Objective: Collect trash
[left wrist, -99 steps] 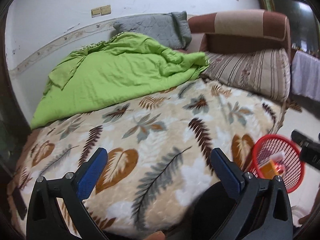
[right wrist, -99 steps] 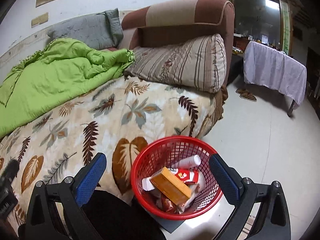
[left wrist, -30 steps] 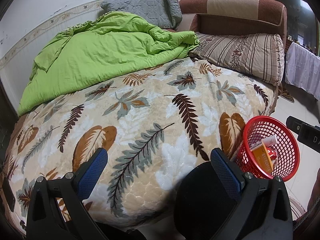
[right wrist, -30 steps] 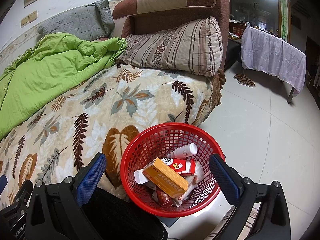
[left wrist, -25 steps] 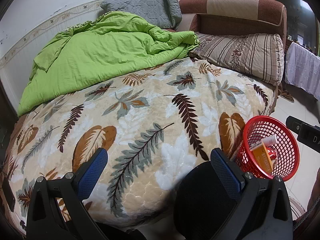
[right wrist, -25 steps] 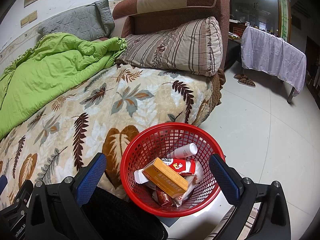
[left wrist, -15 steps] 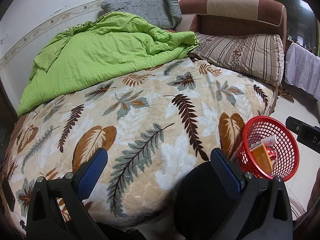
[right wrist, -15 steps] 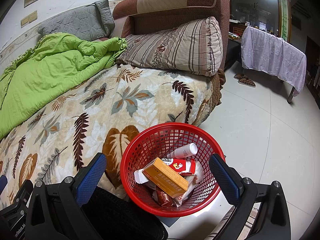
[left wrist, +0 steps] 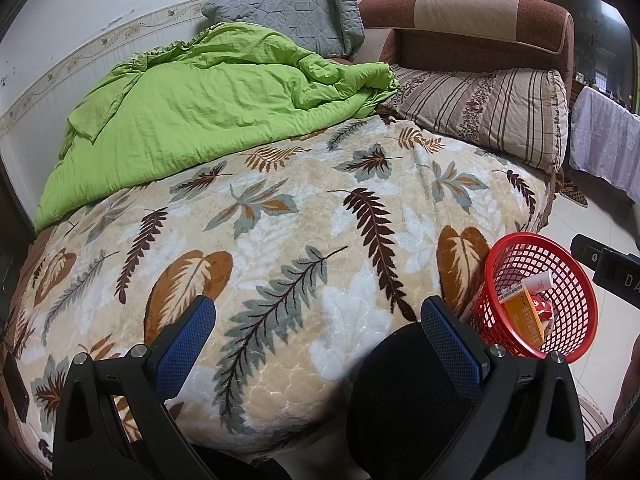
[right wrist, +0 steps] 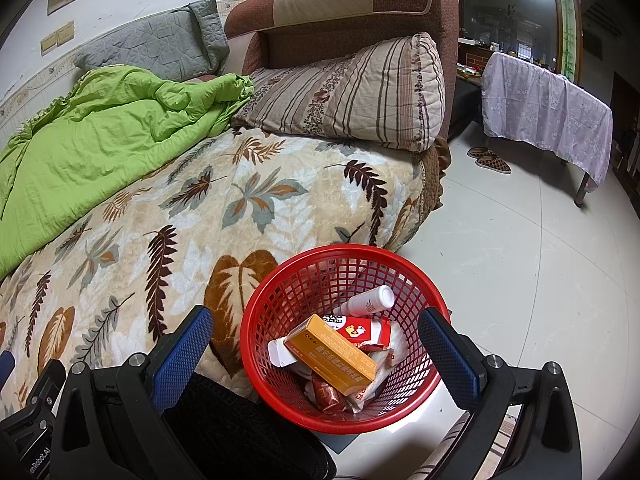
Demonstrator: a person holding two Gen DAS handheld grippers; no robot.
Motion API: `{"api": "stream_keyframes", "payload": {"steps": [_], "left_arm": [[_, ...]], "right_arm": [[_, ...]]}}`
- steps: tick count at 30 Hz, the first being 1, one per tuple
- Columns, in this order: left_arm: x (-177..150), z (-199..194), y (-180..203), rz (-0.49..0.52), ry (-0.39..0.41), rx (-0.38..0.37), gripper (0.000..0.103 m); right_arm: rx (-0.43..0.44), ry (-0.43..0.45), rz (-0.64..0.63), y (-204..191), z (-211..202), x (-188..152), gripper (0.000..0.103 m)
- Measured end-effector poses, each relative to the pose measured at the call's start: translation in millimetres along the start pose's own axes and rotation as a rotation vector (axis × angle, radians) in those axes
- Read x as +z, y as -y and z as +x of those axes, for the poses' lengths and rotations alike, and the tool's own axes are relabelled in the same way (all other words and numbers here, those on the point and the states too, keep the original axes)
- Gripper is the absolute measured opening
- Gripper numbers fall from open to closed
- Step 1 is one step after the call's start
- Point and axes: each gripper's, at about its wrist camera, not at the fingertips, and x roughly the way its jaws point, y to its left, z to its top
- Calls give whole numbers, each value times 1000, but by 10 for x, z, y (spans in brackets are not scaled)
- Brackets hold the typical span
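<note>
A red mesh basket [right wrist: 280,292] stands on the floor against the bed's near corner; in the left wrist view the same red basket [left wrist: 576,280] is at the right. Inside lie an orange carton [right wrist: 332,354], a white tube [right wrist: 366,300], a red-and-white packet [right wrist: 366,330] and several wrappers. My right gripper [right wrist: 316,346] hangs open above the basket, with nothing between its blue pads. Over the leaf-patterned blanket [left wrist: 280,240], my left gripper [left wrist: 318,338] is open and holds nothing.
A green quilt [left wrist: 208,108], a grey pillow [left wrist: 288,8] and a striped bolster [right wrist: 348,92] lie on the bed against a brown headboard [right wrist: 340,4]. A cloth-covered table [right wrist: 548,108] and slippers [right wrist: 490,160] are on the tiled floor. A dark round seat [left wrist: 404,396] sits below.
Both grippers backed off and rose slightly from 3.3 s ago, so more of the bed and basket shows; over the last second nothing has moved.
</note>
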Motion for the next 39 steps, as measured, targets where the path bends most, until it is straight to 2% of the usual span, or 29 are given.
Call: {"api": "stream_keyframes", "payload": {"steps": [39], "left_arm": [[-6, 10, -11, -5, 3, -7, 102]], "right_arm": [[-2, -1, -3, 7, 10, 22, 103]]}}
